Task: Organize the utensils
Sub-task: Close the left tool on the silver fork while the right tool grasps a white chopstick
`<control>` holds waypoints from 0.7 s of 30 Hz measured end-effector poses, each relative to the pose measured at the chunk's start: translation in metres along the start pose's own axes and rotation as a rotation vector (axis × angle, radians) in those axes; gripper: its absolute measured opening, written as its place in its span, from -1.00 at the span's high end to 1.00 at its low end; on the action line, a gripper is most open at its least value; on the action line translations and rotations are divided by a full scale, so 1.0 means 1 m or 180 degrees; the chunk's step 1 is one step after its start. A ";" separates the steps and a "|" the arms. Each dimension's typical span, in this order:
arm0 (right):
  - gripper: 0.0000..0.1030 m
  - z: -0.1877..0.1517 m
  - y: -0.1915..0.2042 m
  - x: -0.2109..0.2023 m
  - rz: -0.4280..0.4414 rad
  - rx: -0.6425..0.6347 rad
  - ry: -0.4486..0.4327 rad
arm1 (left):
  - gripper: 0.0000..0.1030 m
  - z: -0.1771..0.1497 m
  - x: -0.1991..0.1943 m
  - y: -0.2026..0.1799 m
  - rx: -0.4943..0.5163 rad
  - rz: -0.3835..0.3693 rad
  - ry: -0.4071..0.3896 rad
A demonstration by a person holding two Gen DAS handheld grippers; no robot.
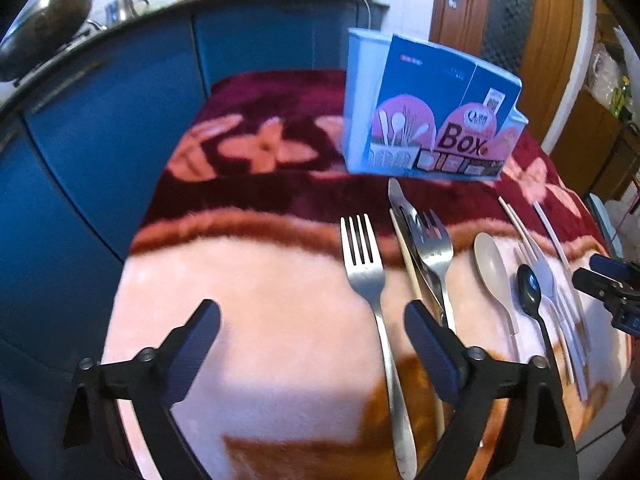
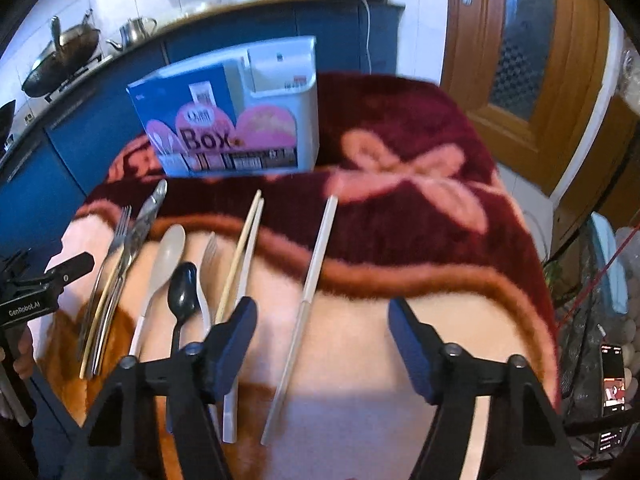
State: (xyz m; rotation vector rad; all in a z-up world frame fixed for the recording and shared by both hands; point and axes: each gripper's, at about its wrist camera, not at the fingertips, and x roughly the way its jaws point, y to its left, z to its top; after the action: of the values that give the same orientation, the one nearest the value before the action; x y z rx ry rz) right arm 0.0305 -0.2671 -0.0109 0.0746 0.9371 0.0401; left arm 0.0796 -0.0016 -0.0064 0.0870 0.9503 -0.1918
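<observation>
Steel, plastic and wood utensils lie in a loose row on the plush pink-and-maroon floral blanket [image 2: 400,360], handles toward the near edge. None is in the blue-and-white utensil holder box [image 2: 240,120] standing upright toward the far edge.

Left gripper [image 1: 312,360]: jaws wide apart, holding nothing, low over the blanket. The stainless steel fork [image 1: 366,276] lies between its fingers, nearer the right one. Just beyond that finger is a pile of a steel knife [image 1: 400,208], a second steel fork [image 1: 434,244] and a pale stick.

Right gripper [image 2: 322,344]: also spread wide and empty. The long grey-white chopstick [image 2: 308,304] lies between its fingers. Wooden chopsticks [image 2: 240,264], black plastic spoon [image 2: 183,292] and beige plastic spoon [image 2: 166,260] sit left of its left finger.

My read: first pick not started.

- Left: centre on the single fork's neck and stay clear of the pile.
- Right: the grey chopstick is the clean target, well apart from its neighbours.
- Soft pile: press the fingertips in slightly before closing, or the thin handles will slip.
- Grip near mid-length so the piece doesn't swing on the way to the box.
</observation>
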 end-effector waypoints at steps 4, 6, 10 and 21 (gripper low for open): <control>-0.09 0.008 -0.002 0.007 -0.0019 -0.0007 0.0185 | -0.41 0.005 0.008 -0.002 0.0048 -0.0118 0.0232; 0.00 0.011 -0.002 0.010 0.0019 -0.0037 0.0292 | -0.29 0.007 0.012 -0.002 0.0065 -0.0213 0.0353; 0.19 0.019 0.000 0.019 0.0130 -0.0070 0.0593 | 0.00 0.012 0.021 -0.004 0.0075 -0.0362 0.0575; 0.53 0.029 0.004 0.028 0.0023 -0.0168 0.0719 | 0.36 0.019 0.028 -0.016 0.0302 -0.0451 0.0822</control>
State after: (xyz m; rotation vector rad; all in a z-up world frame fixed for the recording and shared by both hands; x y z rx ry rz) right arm 0.0701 -0.2624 -0.0161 0.0248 1.1610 0.0813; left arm 0.1076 -0.0234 -0.0177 0.1342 1.2058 -0.3632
